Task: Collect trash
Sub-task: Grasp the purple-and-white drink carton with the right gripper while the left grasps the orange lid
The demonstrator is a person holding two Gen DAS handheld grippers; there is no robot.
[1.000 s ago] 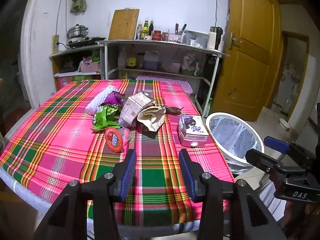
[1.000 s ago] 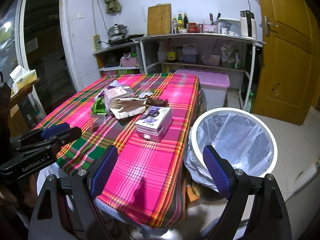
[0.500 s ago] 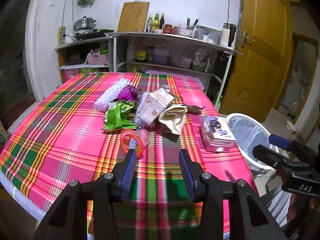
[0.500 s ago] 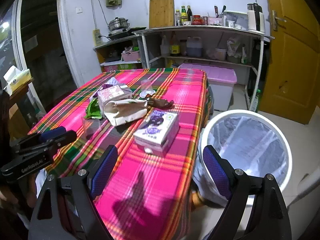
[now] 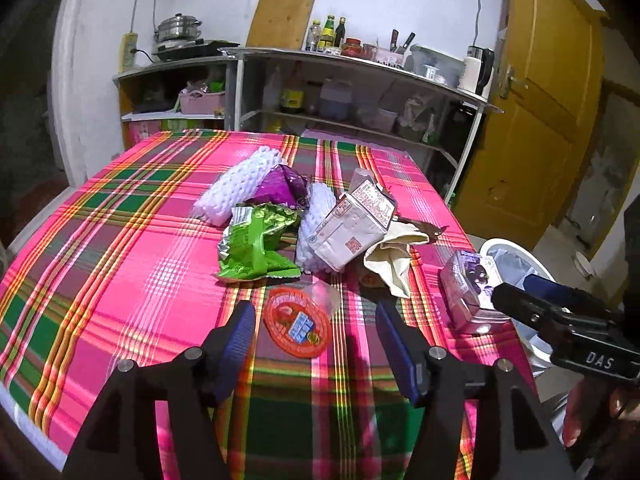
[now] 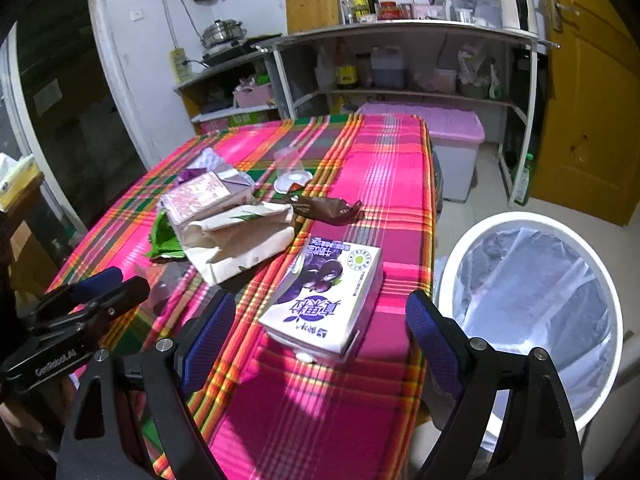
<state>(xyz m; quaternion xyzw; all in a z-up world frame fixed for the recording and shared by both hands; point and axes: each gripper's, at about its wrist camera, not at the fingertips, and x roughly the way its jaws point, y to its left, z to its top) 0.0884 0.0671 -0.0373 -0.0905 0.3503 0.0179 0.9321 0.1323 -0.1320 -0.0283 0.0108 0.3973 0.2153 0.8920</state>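
Trash lies on a pink plaid tablecloth (image 5: 120, 248). My left gripper (image 5: 316, 344) is open, its fingers either side of a round red-lidded cup (image 5: 298, 322). Beyond lie a green wrapper (image 5: 256, 246), a pink-white carton (image 5: 352, 228), a beige paper bag (image 5: 394, 256), white foam netting (image 5: 240, 184) and a purple wrapper (image 5: 280, 186). My right gripper (image 6: 316, 344) is open just short of a purple milk box (image 6: 324, 300), which also shows in the left wrist view (image 5: 470, 280). A brown wrapper (image 6: 328, 208) lies behind it.
A white bin with a clear liner (image 6: 536, 300) stands on the floor right of the table. A clear plastic cup (image 6: 289, 164) and its lid sit mid-table. Kitchen shelves (image 6: 400, 92), a pink-lidded storage box (image 6: 432, 140) and a yellow door (image 6: 592, 92) lie behind.
Both grippers have moved forward over the table. The left now has the red-lidded cup between its fingers and has opened wider. The right has closed in on the purple milk box.
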